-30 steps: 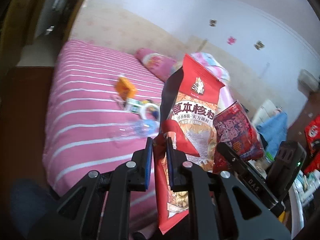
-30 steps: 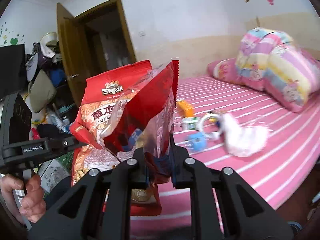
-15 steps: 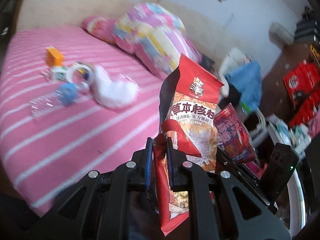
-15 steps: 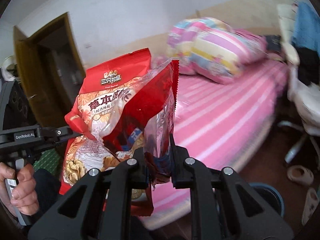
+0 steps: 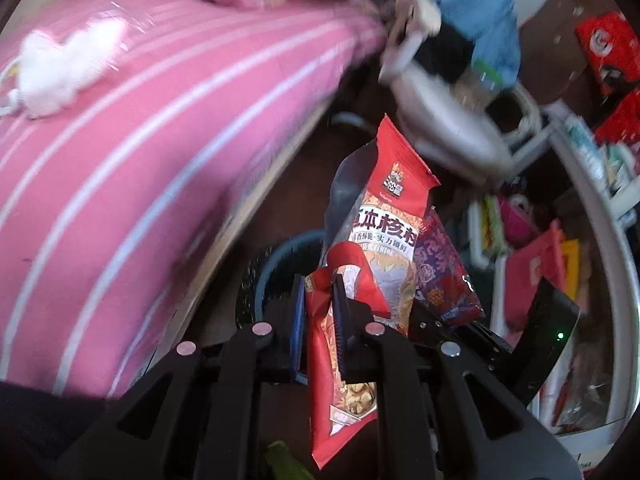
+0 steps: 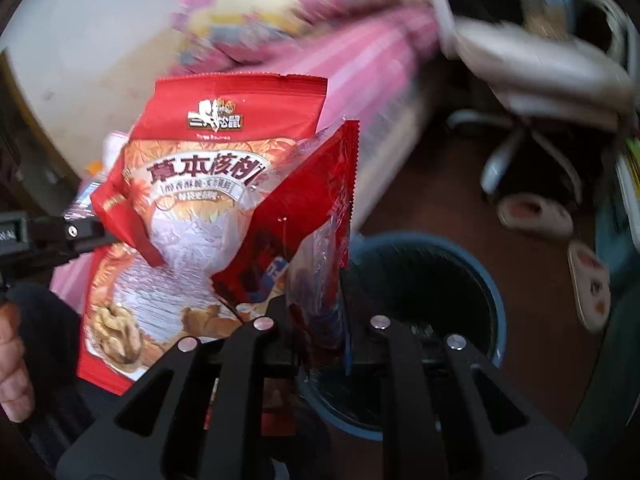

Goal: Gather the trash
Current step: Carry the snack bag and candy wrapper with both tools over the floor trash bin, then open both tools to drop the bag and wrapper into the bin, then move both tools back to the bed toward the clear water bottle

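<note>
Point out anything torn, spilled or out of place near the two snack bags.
The walnut bag in the left gripper has a torn strip hanging off its side. The darker red bag in the right gripper is ripped open at the top. Nothing has spilled. The bin stands upright below.

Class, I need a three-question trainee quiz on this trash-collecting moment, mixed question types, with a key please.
1. True or false: the left tool is shut on the red walnut snack bag.
2. What does the right tool grip? A) clear crinkly red wrapper B) slipper C) bottle
3. Fill in: the round dark blue bin stands on the ____ beside the pink striped bed.

Key: 1 true; 2 A; 3 floor.
</note>
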Motion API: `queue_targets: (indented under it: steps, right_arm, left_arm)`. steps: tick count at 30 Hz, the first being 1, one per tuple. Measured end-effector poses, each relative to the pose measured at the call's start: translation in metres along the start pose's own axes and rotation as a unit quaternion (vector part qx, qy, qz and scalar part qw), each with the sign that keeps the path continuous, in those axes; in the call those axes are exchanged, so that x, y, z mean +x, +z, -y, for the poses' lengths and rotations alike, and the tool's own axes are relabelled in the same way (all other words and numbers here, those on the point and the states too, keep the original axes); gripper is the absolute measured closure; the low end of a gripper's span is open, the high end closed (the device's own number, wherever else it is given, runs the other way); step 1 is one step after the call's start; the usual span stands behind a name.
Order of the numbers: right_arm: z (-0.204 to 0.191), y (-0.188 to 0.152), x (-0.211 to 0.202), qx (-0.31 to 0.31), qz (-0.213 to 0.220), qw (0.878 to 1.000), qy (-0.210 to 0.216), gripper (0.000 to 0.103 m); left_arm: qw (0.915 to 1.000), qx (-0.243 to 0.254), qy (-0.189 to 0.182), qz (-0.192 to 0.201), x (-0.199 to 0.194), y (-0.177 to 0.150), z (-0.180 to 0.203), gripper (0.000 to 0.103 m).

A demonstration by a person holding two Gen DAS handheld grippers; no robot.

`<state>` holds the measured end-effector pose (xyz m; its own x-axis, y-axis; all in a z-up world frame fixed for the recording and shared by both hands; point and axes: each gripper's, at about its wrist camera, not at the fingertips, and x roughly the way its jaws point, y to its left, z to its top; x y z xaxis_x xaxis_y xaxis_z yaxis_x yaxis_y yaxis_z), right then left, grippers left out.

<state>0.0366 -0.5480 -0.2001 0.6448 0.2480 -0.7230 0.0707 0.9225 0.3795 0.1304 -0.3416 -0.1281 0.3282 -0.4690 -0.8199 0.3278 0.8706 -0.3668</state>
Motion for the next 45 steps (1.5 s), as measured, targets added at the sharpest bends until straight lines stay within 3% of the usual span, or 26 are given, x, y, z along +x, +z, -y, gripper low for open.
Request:
queue_targets:
  steps: [4,13,16,17,18,20,24,30,36,39,42,45]
  right_arm:
    - [0.027,-0.019,0.024,0.033,-0.039,0.998,-0.027,0.088]
    - [0.068,-0.033,0.077,0.066,-0.113,0.988,-0.081,0.084]
    - [0.077,-0.037,0.082,0.074,-0.121,0.986,-0.092,0.06]
    - [0.079,-0.037,0.08,0.075,-0.119,0.985,-0.099,0.054]
    - [0.078,-0.038,0.079,0.073,-0.116,0.985,-0.105,0.053]
    - [0.078,-0.04,0.072,0.074,-0.112,0.985,-0.111,0.044]
    - [0.076,-0.039,0.053,0.08,-0.092,0.986,-0.115,0.03]
    - [0.056,-0.027,0.018,0.078,-0.045,0.991,-0.096,0.022]
    - [0.001,0.012,-0.022,0.049,0.018,0.998,-0.044,0.019]
    - [-0.039,0.037,-0.046,0.022,0.054,0.998,-0.01,0.018]
    - [-0.086,0.057,-0.067,-0.01,0.087,0.996,0.022,0.015]
    - [-0.135,0.071,-0.082,-0.042,0.107,0.992,0.056,0.014]
  left_arm:
    - [0.998,0.018,0.012,-0.059,0.049,0.005,0.003,0.09]
    - [0.9871,0.048,0.034,-0.149,0.123,0.01,0.021,0.086]
    - [0.984,0.042,0.026,-0.171,0.14,0.012,0.024,0.075]
    - [0.9842,0.045,0.029,-0.169,0.142,0.013,0.026,0.066]
    - [0.9848,0.049,0.034,-0.163,0.142,0.014,0.028,0.056]
    - [0.9864,0.043,0.028,-0.156,0.141,0.016,0.03,0.048]
    - [0.9884,0.021,0.015,-0.15,0.135,0.021,0.027,0.04]
    - [0.9954,0.013,0.015,-0.094,0.101,0.029,0.027,0.026]
    - [0.9996,-0.026,-0.007,0.011,0.022,0.032,0.005,0.021]
    - [0.996,-0.062,-0.034,0.055,-0.015,0.031,-0.013,0.019]
    - [0.9872,-0.105,-0.063,0.103,-0.061,0.026,-0.038,0.018]
    - [0.9756,-0.135,-0.07,0.159,-0.118,0.017,-0.066,0.015]
